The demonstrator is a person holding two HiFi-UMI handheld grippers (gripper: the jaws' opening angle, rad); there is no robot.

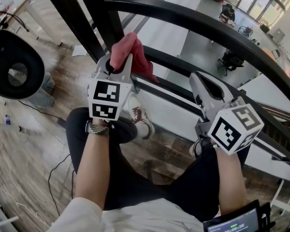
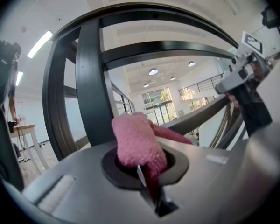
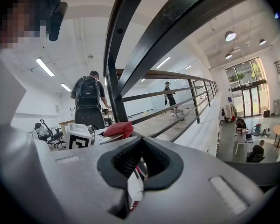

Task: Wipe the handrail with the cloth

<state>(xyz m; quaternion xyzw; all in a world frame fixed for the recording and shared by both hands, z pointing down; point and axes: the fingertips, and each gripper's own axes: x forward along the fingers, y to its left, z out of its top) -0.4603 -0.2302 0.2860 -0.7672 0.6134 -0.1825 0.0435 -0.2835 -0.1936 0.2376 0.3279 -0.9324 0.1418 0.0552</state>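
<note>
Closest in, the person's left forearm (image 1: pixel 94 168) leads up to the left gripper (image 1: pixel 117 66), its jaws clamped on a bunched pink fluffy cloth (image 1: pixel 130 54). The cloth sits beside the black upright post (image 1: pixel 94 13) at a lower black bar (image 1: pixel 179 64), contact unclear, and well below the curved black metal handrail (image 1: pixel 208 25). Right gripper (image 1: pixel 199 81) has its jaws closed together with nothing in them; for a good wipe, probably lift the cloth onto the top rail, press the loose wad flat, keep the grip tight and run long strokes along the curve.
</note>
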